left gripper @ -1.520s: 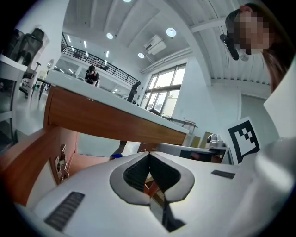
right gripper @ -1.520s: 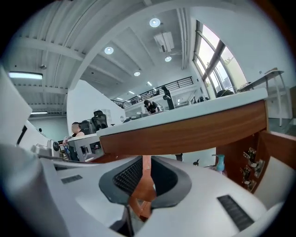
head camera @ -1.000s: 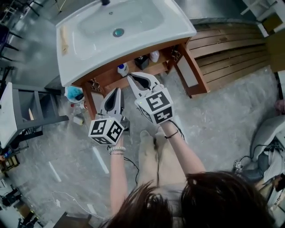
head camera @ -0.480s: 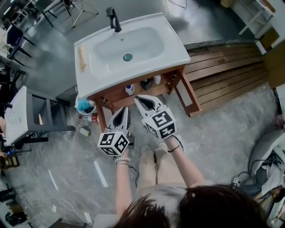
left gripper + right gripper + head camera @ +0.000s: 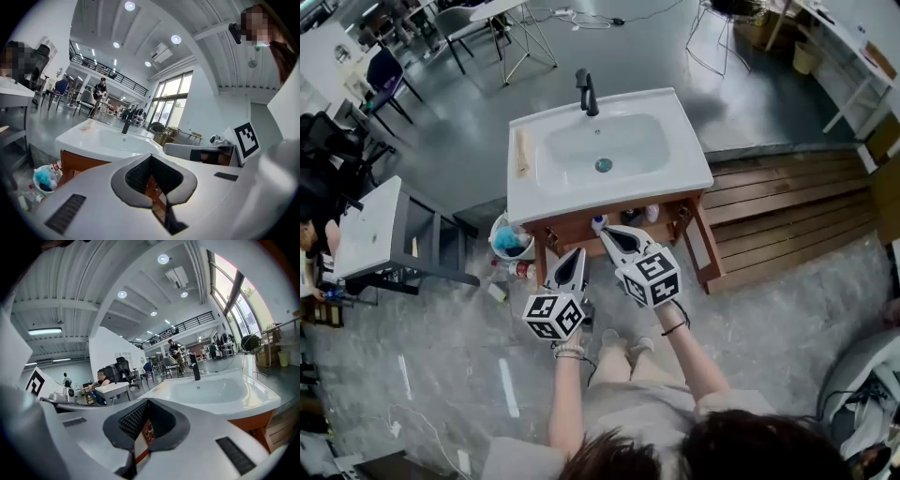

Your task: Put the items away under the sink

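The white sink (image 5: 565, 185) stands on a wooden cabinet with an open shelf beneath it. On that shelf I see a white bottle with a blue cap (image 5: 598, 223), a dark item (image 5: 630, 217) and a small white bottle (image 5: 652, 213). My left gripper (image 5: 575, 254) is held in front of the cabinet, shut with nothing in it. My right gripper (image 5: 610, 232) is beside it, nearer the shelf, also shut and empty. In the left gripper view the left gripper (image 5: 151, 161) has its jaws together, and so does the right gripper (image 5: 147, 401) in its own view, with the basin beyond.
On the floor left of the cabinet are a white bucket with something blue (image 5: 508, 240), a red can (image 5: 523, 270) and a small object (image 5: 497, 292). A grey table (image 5: 384, 230) is at the left, wooden decking (image 5: 787, 202) at the right. A wooden brush (image 5: 522, 152) lies on the sink rim.
Both grippers have risen, still side by side and shut. The head view has pulled back, so the sink looks smaller and more of the room shows.
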`<action>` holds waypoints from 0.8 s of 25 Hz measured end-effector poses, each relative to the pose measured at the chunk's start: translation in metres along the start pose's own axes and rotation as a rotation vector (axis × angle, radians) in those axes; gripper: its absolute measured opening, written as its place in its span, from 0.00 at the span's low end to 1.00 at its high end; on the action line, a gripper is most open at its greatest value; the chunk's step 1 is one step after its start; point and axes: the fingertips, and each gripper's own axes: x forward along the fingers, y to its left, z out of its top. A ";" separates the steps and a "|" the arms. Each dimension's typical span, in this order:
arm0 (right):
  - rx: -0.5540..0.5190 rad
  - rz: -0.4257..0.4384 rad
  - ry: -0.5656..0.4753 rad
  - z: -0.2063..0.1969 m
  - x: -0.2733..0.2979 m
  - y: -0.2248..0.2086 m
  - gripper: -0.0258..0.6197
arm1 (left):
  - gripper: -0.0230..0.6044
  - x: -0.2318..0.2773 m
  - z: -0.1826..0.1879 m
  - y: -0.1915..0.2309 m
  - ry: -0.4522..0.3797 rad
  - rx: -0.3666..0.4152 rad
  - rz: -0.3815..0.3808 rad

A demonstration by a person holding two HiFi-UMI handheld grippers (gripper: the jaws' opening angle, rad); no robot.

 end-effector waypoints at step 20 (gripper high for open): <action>-0.038 0.169 0.055 0.052 0.085 0.004 0.07 | 0.04 0.031 0.071 0.070 -0.111 -0.016 0.085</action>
